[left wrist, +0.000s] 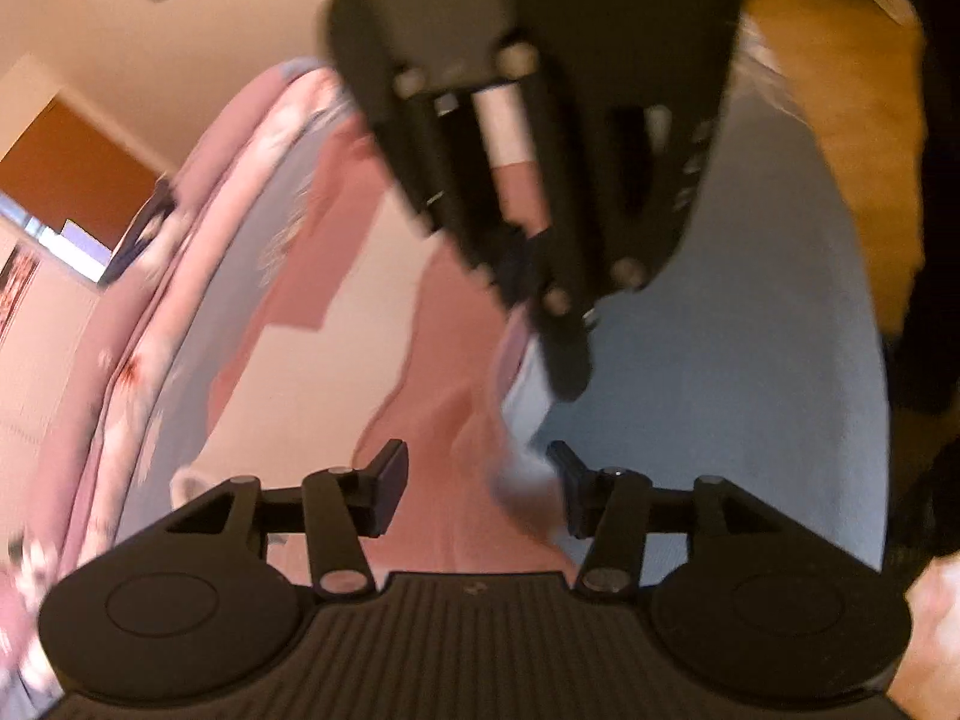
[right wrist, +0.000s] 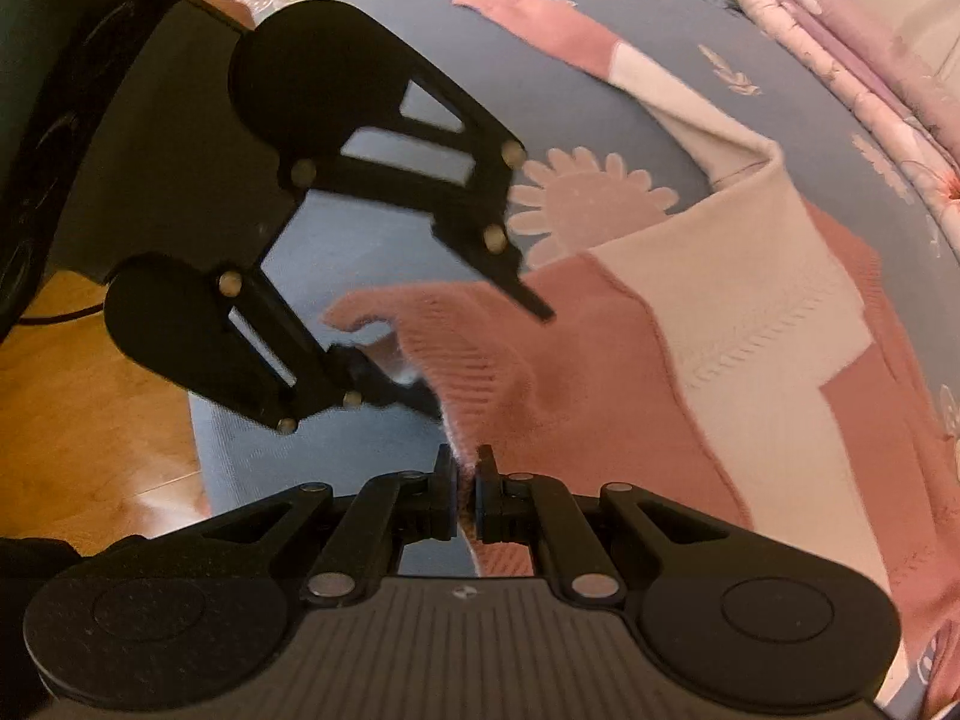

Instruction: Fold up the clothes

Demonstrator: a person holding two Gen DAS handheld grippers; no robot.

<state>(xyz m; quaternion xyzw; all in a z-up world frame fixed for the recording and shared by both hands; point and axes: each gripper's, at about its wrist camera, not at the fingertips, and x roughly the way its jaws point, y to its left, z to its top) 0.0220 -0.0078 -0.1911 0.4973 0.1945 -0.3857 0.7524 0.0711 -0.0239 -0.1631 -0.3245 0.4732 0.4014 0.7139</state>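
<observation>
A pink and cream knit sweater (right wrist: 708, 324) lies spread on a blue flowered bedsheet (right wrist: 384, 30). In the right wrist view my right gripper (right wrist: 467, 480) is shut on the sweater's ribbed pink edge, which rises in a small peak between the pads. My left gripper (right wrist: 480, 354) hovers just beyond it, open, one finger on each side of the lifted pink fold. In the left wrist view the left gripper (left wrist: 480, 486) stands open over the pink knit (left wrist: 444, 420), its pads clear of the cloth. The right gripper (left wrist: 564, 360) comes down from above, blurred.
A pink floral quilt (right wrist: 840, 60) is bunched along the bed's far side. Wooden floor (right wrist: 90, 420) shows past the near bed edge. A person's hand (left wrist: 936, 630) holds the left gripper. A wall and a dark screen (left wrist: 72, 180) are in the background.
</observation>
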